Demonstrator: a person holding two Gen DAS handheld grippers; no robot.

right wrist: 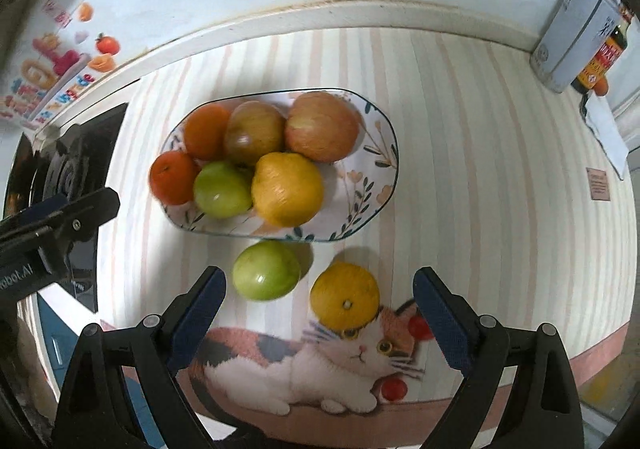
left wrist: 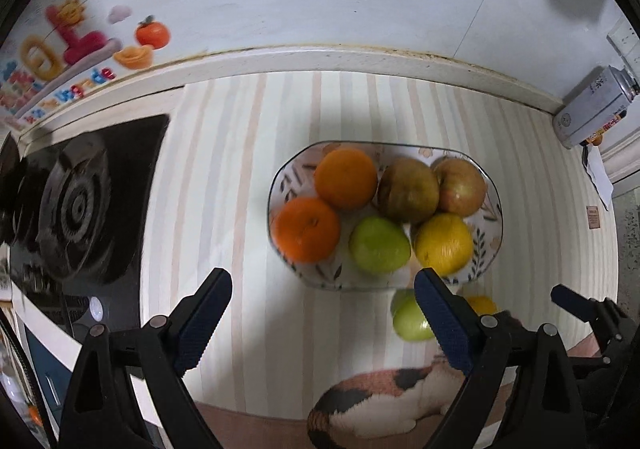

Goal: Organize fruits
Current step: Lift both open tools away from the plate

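Right gripper (right wrist: 320, 305) and left gripper (left wrist: 323, 307) gaped wide, empty, at lower frame; plate (right wrist: 376, 129) held six fruits; green apple (right wrist: 266, 269), yellow citrus (right wrist: 345, 295) lay loose below it.

— What are those two tools made of?
— The left gripper (left wrist: 322, 289) and right gripper (right wrist: 320, 289) match: black plastic arms, round silver rivets at the joints, ribbed dark-blue pads (right wrist: 438, 319) lining the fingers.
— Any markings?
— White lettering on the left one's side, unreadable.
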